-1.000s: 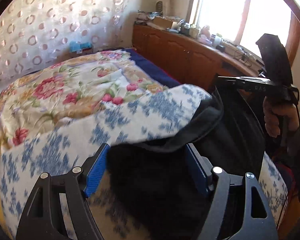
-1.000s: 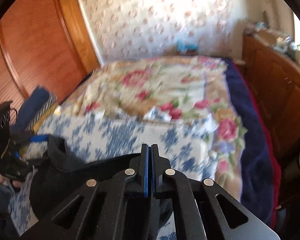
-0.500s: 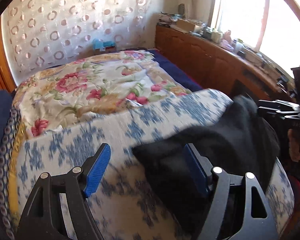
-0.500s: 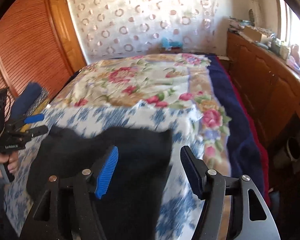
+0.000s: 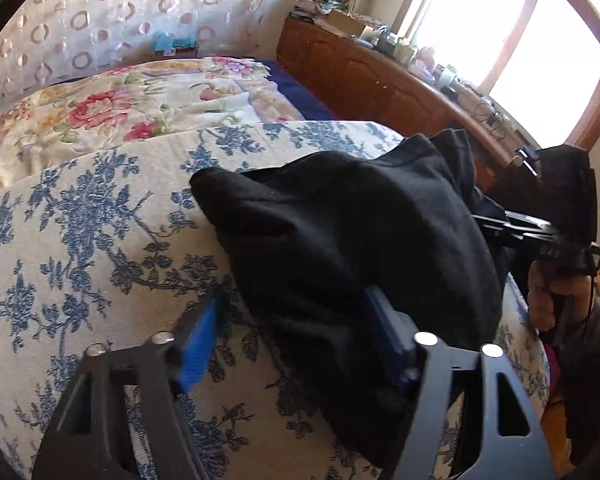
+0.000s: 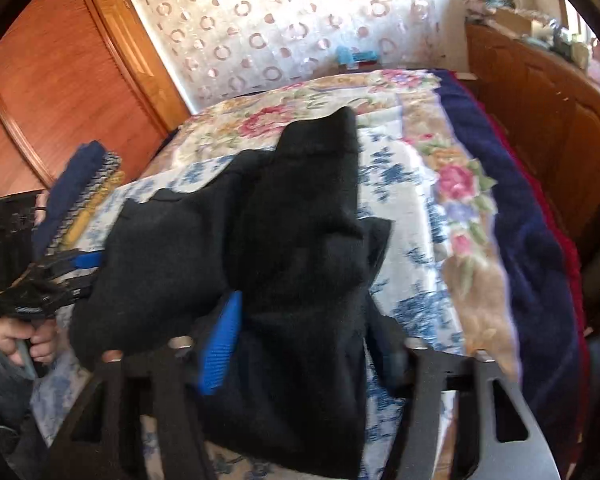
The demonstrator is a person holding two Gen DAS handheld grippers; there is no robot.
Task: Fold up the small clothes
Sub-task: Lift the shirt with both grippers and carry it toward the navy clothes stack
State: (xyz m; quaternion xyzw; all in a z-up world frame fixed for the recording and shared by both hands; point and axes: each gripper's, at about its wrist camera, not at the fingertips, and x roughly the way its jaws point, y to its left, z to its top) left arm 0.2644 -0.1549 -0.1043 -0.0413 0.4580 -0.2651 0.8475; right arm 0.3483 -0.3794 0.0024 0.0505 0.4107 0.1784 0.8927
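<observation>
A black garment (image 5: 340, 232) lies bunched on the blue-flowered bed cover (image 5: 80, 240). My left gripper (image 5: 292, 336) hangs low over its near edge. Its jaws are closing with black cloth between them; the left pad (image 5: 200, 344) still stands just clear of the cloth. In the right wrist view the garment (image 6: 284, 216) rises in a hump, and my right gripper (image 6: 300, 344) straddles its near part, jaws closing with cloth between them. Each view shows the other gripper at the garment's far side: the right one (image 5: 500, 224), the left one (image 6: 60, 276), each held by a hand.
A pink-flowered quilt (image 5: 140, 100) covers the far half of the bed, with a navy blanket (image 6: 520, 220) along its side. Wooden cabinets (image 5: 380, 80) with clutter run under the window. Wooden wardrobe doors (image 6: 60, 92) and a stack of folded cloth (image 6: 84, 184) are on the other side.
The right gripper, shut a second ago, opened and now narrows around the garment. The left jaws have narrowed too. Both grippers sank toward the bed, and the garment now rests bunched on the cover.
</observation>
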